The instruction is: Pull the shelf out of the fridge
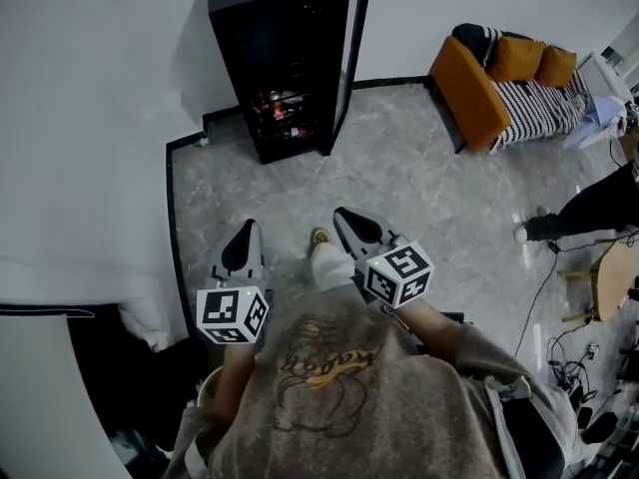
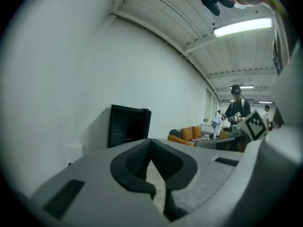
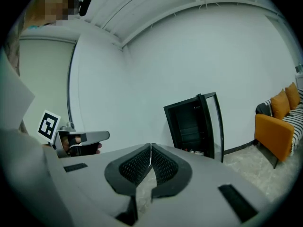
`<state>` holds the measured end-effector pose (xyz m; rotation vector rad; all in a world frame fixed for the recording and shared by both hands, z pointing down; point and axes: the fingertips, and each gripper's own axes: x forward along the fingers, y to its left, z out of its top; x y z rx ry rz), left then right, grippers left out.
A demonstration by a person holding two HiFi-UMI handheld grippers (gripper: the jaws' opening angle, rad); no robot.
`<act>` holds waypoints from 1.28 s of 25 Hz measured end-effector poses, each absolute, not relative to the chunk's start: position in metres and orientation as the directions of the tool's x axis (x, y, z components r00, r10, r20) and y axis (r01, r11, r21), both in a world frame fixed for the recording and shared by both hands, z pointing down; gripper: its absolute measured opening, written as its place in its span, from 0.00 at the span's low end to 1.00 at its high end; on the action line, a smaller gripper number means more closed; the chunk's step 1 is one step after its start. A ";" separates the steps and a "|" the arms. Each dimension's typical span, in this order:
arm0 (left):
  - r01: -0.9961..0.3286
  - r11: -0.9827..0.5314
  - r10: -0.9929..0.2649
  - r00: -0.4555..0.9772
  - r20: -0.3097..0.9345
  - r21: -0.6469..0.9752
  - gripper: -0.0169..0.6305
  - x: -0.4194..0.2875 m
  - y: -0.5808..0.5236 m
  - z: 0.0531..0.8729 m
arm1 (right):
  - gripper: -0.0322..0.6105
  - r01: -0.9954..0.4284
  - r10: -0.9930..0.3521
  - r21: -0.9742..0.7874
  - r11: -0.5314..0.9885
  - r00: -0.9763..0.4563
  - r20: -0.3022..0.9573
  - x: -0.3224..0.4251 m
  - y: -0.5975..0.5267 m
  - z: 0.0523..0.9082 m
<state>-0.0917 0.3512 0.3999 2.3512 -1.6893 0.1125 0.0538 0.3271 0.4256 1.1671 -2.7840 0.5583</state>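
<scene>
A tall black fridge [image 1: 285, 63] stands against the white wall with its glass door [image 1: 351, 48] swung open to the right. Dark shelves [image 1: 285, 73] show inside, with small items on a low one. The fridge [image 2: 128, 126] appears far off in the left gripper view, and the fridge [image 3: 194, 124] likewise in the right gripper view. My left gripper [image 1: 242, 230] and right gripper [image 1: 344, 215] are held side by side over the floor, well short of the fridge. Both are shut and hold nothing.
An orange sofa [image 1: 499, 83] with striped cushions stands at the right wall. A person [image 1: 589, 208] stands at the right by a round wooden table [image 1: 614, 277], with cables on the floor. Grey marble floor [image 1: 399, 178] lies between me and the fridge.
</scene>
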 end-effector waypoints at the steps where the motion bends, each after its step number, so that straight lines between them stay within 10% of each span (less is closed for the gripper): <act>1: -0.942 -0.300 -0.922 0.327 0.206 0.153 0.03 -0.092 0.349 0.401 | 0.09 -0.701 -0.674 -0.304 0.645 -0.710 0.205 0.053 0.325 0.426; 32: -0.942 -0.301 -0.909 0.331 0.255 0.148 0.04 -0.098 0.181 0.398 | 0.09 -0.673 -0.650 -0.366 0.642 -0.732 0.204 0.036 0.160 0.428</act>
